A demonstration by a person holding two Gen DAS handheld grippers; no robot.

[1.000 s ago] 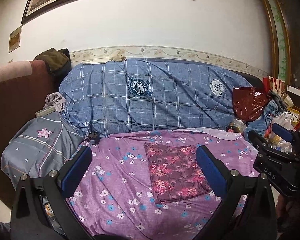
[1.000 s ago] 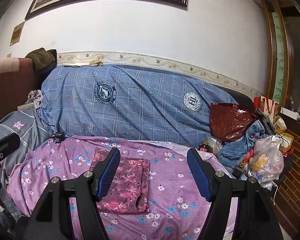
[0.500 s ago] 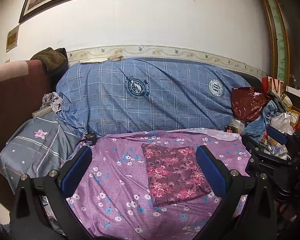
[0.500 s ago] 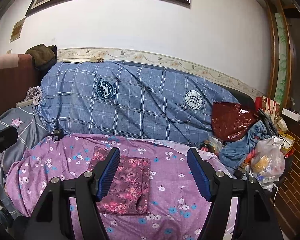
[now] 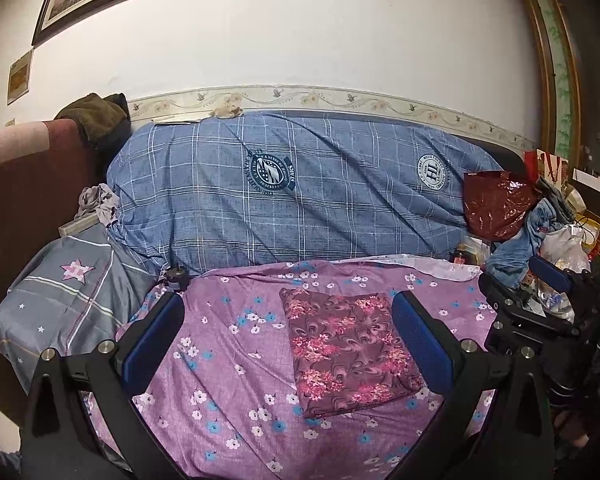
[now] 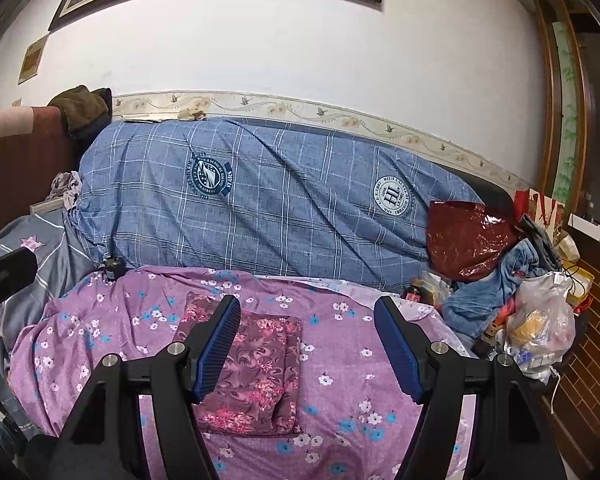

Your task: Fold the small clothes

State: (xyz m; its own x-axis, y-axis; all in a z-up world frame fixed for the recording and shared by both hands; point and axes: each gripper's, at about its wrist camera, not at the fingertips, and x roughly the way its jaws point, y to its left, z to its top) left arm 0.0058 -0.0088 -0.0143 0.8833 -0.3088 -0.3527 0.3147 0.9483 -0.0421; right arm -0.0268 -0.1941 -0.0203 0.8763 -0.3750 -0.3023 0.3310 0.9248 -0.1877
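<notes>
- Left wrist view: the left gripper [image 5: 287, 344] hangs above the bed with its blue pads spread wide and nothing between them. The folded cloth [image 5: 350, 350], maroon with pink flowers, lies flat on the purple flowered bedsheet [image 5: 228, 360], a neat rectangle towards the right pad.
- Compared with a second ago, this view has drifted slightly: the cloth sits a little lower and more to the right, and the right gripper [image 5: 540, 304] at the right edge shows at a different angle. The cloth itself has kept its shape and place on the sheet.
- I judge that this piece is finished and that both hands are backing off, so another garment would come next.
- Right wrist view: the right gripper [image 6: 308, 344] is also spread wide and empty. The folded cloth [image 6: 256, 368] lies beneath and beside its left pad, which covers part of the cloth's upper left corner.
- Over the last second this view has hardly shifted, which fits a pause after the fold.
- Hard to make out: the cloth's layers show only as a doubled edge on its right side, so the number of folds is unclear. The left gripper is just a dark block at the left border here. The heap of bags and clothes [image 6: 532, 280] at the right is too jumbled to tell whether it holds more small clothes.
</notes>
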